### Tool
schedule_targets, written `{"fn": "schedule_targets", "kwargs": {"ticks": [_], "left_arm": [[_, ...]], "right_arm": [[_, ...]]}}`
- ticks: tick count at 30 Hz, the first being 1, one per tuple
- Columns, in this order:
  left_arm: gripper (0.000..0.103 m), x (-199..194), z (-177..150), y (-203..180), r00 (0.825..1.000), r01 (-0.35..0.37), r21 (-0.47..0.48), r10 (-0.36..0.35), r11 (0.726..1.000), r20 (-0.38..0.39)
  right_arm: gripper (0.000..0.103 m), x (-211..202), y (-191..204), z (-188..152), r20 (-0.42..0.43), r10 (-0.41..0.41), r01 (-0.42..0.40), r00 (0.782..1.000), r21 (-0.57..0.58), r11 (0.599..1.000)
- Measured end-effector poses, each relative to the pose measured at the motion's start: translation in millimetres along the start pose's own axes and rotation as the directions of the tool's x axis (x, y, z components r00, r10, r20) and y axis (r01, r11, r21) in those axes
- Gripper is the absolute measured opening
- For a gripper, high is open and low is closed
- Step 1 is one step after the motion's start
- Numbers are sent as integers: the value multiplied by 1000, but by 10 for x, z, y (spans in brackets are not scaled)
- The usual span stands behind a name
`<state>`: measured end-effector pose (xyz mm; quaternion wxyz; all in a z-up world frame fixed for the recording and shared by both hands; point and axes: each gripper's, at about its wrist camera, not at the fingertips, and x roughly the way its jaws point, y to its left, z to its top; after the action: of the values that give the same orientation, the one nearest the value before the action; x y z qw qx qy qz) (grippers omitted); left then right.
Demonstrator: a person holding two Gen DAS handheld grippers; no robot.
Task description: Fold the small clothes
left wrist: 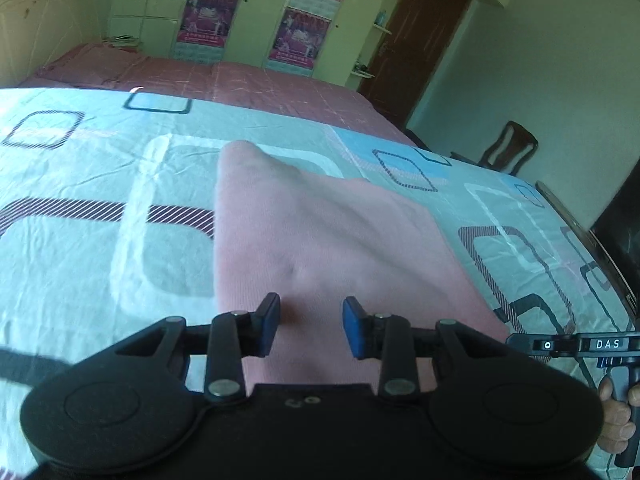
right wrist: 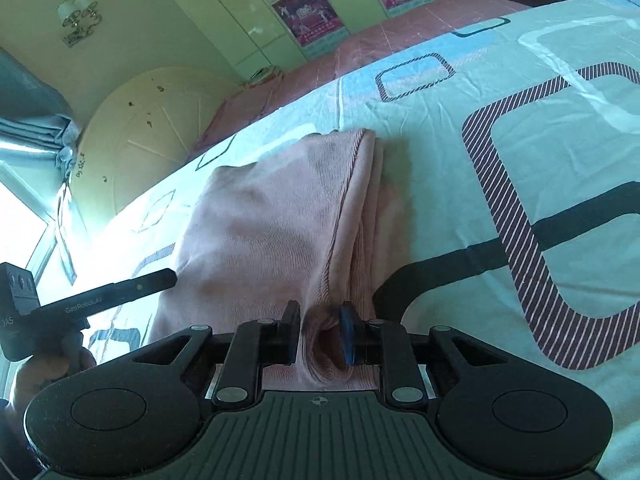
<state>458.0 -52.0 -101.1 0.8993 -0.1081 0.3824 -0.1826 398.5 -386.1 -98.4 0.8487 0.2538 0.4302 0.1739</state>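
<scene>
The pink garment point(left wrist: 320, 240) lies part-folded on the bed point(left wrist: 100, 208), so both tools work its near edge. The left gripper point(left wrist: 311, 328) hovers with fingers apart, nothing between them. The right gripper point(right wrist: 320, 332) has a bunched fold between its fingers (whether pinched, I cannot tell). Only the right view shows the stacked hem layers.

- A home bedroom.
- A wide bed point(left wrist: 100, 208) fills both views, spread with a pale sheet printed with rounded squares over a pink quilt point(left wrist: 256, 84).
- A tall pale wardrobe point(left wrist: 160, 12) with posters stands behind it.
- An arched headboard point(right wrist: 152, 128) sits beside grey curtains point(right wrist: 36, 128).
- A wooden chair point(left wrist: 508, 148) and a brown door point(left wrist: 420, 40).
</scene>
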Motion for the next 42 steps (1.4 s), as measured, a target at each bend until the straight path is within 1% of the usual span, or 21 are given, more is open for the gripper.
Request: {"fn": "schedule_targets", "kwargs": {"ticks": [2, 4, 6, 7, 12, 17, 18, 20, 23, 24, 25, 26, 27, 28, 30, 31, 32, 34, 36, 39, 42], "left_arm": [[32, -73, -147, 115, 999, -39, -47, 39, 998, 6], [33, -33, -253, 239, 998, -51, -104, 48, 993, -29], [34, 36, -319, 300, 997, -54, -136, 46, 989, -64], [34, 54, -333, 303, 996, -55, -137, 45, 989, -74], [34, 97, -383, 157, 993, -47, -78, 37, 996, -116], [35, -26, -418, 130, 989, -28, -65, 18, 997, -150], [36, -119, -411, 127, 992, -36, -56, 29, 998, -123], [41, -282, -341, 126, 997, -47, -25, 46, 999, -55], [61, -228, -75, 136, 999, -50, 14, 50, 999, 19], [61, -151, 39, 126, 998, -49, 29, 47, 998, 41], [61, -54, 158, 108, 997, -43, 48, 40, 998, 59], [58, 51, 276, 80, 997, -33, 64, 28, 997, 66], [51, 175, 397, 61, 998, -13, 69, 9, 998, 61], [48, 293, 507, 30, 998, 13, 72, -17, 997, 53], [48, 508, 664, -87, 999, 36, 111, -40, 993, 36], [48, 593, 700, -146, 999, 36, 138, -40, 990, 24], [48, 707, 717, -204, 999, 34, 165, -34, 986, 2], [48, 905, 669, -248, 998, 20, 186, -9, 982, -59], [50, 1022, 572, -257, 995, -19, 222, 39, 975, -86], [50, 992, 516, -300, 995, -45, 243, 65, 969, -75], [50, 974, 511, -328, 994, -67, 251, 87, 966, -69]], "right_arm": [[21, 31, -14, -71, -10, 21, -21, 1000, -6, 1000], [21, 113, -24, -120, -19, 37, -37, 999, -7, 999], [20, 217, 5, -165, -42, -3, 0, 999, -57, 998], [3, 247, 46, -181, -49, -47, 41, 998, -116, 992], [3, 223, 116, -171, -71, -122, 103, 990, -230, 968], [3, 239, 123, -142, -87, -138, 115, 987, -227, 967], [3, 193, 126, -121, -78, -147, 126, 986, -225, 966], [7, 9, 192, -80, 2, -147, 142, 989, -255, 956], [9, 8, 324, 108, 78, -143, 160, 987, -295, 942], [9, 81, 378, 202, 108, -141, 168, 984, -301, 939], [14, 184, 435, 299, 131, -142, 176, 981, -306, 936], [30, 310, 500, 389, 155, -140, 183, 978, -313, 932], [42, 416, 557, 454, 177, -135, 187, 975, -320, 929], [62, 567, 627, 536, 200, -122, 183, 972, -326, 927], [64, 850, 739, 664, 185, -98, 160, 978, -356, 921], [61, 982, 793, 703, 177, -111, 171, 978, -373, 912], [39, 1091, 825, 733, 162, -113, 169, 980, -390, 905], [15, 1300, 809, 764, 113, -141, 176, 984, -415, 893], [15, 1491, 707, 744, 47, -219, 218, 975, -419, 881], [14, 1457, 564, 712, 49, -186, 190, 981, -391, 900], [15, 1415, 526, 682, 47, -183, 186, 982, -404, 895]]}}
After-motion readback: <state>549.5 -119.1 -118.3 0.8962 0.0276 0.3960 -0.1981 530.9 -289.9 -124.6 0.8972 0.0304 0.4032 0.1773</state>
